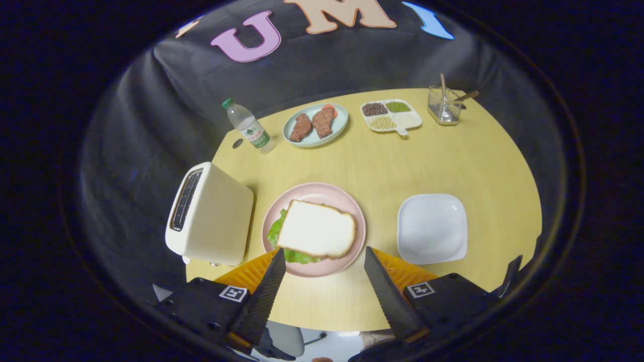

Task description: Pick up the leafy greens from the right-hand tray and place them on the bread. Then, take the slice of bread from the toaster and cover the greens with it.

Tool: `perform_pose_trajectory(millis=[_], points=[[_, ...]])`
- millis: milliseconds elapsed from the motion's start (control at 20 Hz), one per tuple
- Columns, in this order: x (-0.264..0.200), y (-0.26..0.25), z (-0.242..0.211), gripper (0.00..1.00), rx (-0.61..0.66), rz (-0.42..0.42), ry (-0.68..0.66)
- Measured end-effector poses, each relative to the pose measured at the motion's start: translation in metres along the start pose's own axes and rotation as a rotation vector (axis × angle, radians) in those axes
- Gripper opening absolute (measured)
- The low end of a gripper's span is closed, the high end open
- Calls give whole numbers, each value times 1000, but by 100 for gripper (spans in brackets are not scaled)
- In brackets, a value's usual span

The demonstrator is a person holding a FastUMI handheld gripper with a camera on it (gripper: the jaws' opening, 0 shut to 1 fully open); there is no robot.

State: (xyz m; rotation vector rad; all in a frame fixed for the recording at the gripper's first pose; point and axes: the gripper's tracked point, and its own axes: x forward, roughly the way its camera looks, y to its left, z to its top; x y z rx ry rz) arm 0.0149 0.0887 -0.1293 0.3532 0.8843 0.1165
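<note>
White, soft square bread slice [316, 229] already covers the green leaves [275, 232]; your hand-held gripper [324, 274] hangs spread and empty, so pinch edges only lightly.

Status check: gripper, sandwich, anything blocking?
Gripper open, holding nothing, above table's near edge. White bread slice lies on green leafy lettuce on round pink plate. Cream toaster beside plate; nothing blocking.

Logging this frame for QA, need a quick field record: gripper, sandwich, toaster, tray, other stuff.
gripper: open, empty, fingers either side of the pink plate's near edge
bread slice: lies on the lettuce on the pink plate
toaster: beside the plate, slot looks empty
white tray: empty
far side: bottle, meat plate, divided dish, glass jar
</note>
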Motion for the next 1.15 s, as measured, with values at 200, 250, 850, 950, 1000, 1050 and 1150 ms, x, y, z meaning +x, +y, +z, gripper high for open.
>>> perform_pose_trajectory(millis=[200, 250, 850, 950, 1000, 1050, 1150], points=[[-41, -6, 47, 98, -53, -54, -232], [-51, -5, 56, 98, -60, -54, -281], [-138, 7, 123, 98, -224, -26, -731], [-142, 12, 122, 98, -235, -21, -757], [-141, 14, 123, 98, -236, -16, -766], [-142, 14, 121, 98, -234, -16, -771], [-141, 15, 119, 98, -237, -17, -781]])
